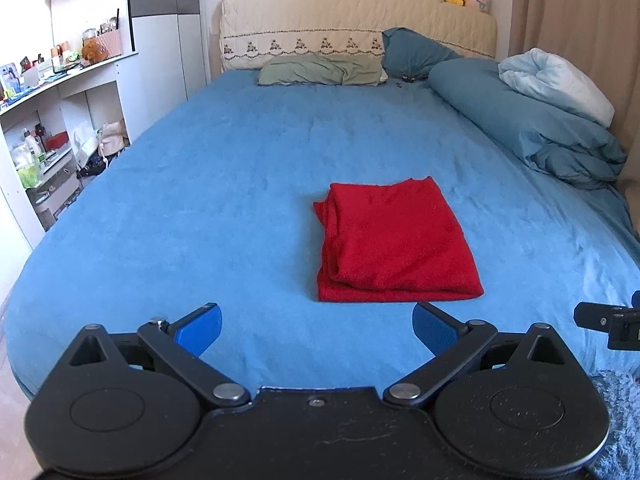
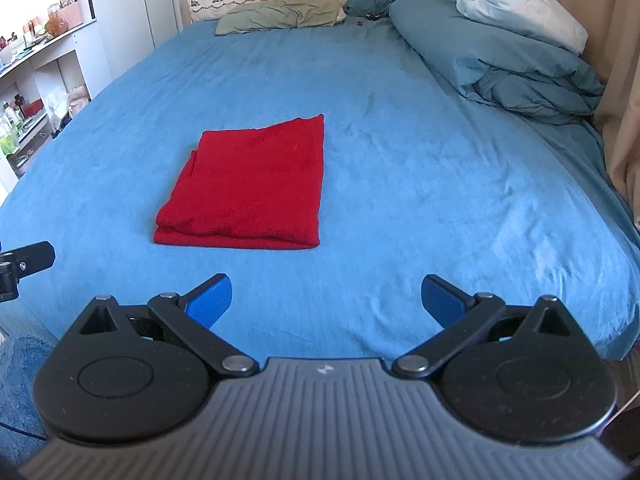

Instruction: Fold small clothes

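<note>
Well, we hold both grippers low over the near edge of the bed (image 1: 240, 168), and neither touches anything. Our left gripper (image 1: 317, 328) has its blue pads (image 1: 199, 327) spread wide apart, holding nothing; our right gripper (image 2: 326, 299) stands just as wide, also with nothing between its fingers. Ahead of us the red garment (image 1: 394, 242) lies folded into a neat layered rectangle, flat on the blue sheet, its doubled edge toward us, apart from both grippers. It sits right of centre in the left wrist view and left of centre in the right wrist view. We can read no brand or label on the cloth; only a small pale emblem (image 2: 321, 369) shows on the right gripper's ribbed grey body, too small to read
</note>
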The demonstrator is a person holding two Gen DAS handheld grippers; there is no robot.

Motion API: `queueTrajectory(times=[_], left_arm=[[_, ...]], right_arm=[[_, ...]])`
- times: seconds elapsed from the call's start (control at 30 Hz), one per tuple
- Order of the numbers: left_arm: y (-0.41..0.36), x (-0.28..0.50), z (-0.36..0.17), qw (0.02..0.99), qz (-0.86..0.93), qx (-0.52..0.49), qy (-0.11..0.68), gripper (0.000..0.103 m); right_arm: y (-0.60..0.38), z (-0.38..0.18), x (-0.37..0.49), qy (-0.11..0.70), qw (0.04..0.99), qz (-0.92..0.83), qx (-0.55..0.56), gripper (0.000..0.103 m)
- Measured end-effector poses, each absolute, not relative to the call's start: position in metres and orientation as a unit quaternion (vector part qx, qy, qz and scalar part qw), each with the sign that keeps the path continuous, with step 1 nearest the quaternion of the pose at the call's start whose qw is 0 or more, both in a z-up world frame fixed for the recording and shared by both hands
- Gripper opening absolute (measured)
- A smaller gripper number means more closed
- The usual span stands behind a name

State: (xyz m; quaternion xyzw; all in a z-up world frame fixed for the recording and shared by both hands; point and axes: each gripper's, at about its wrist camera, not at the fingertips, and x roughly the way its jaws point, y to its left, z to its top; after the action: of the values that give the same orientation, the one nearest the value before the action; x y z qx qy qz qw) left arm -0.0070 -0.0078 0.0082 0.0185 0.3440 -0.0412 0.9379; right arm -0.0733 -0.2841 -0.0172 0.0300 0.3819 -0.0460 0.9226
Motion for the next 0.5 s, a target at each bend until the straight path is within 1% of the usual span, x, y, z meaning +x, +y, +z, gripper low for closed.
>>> queueTrajectory(times=[0.5], left_arm=[[-0.0093,-0.0106,0.0178,0.943,-0.04,0.025,0.328,0.103]], right_arm=[[-0.2825,-0.0124,-0.0767,0.378,0.924,-0.044,0.034,0.103]])
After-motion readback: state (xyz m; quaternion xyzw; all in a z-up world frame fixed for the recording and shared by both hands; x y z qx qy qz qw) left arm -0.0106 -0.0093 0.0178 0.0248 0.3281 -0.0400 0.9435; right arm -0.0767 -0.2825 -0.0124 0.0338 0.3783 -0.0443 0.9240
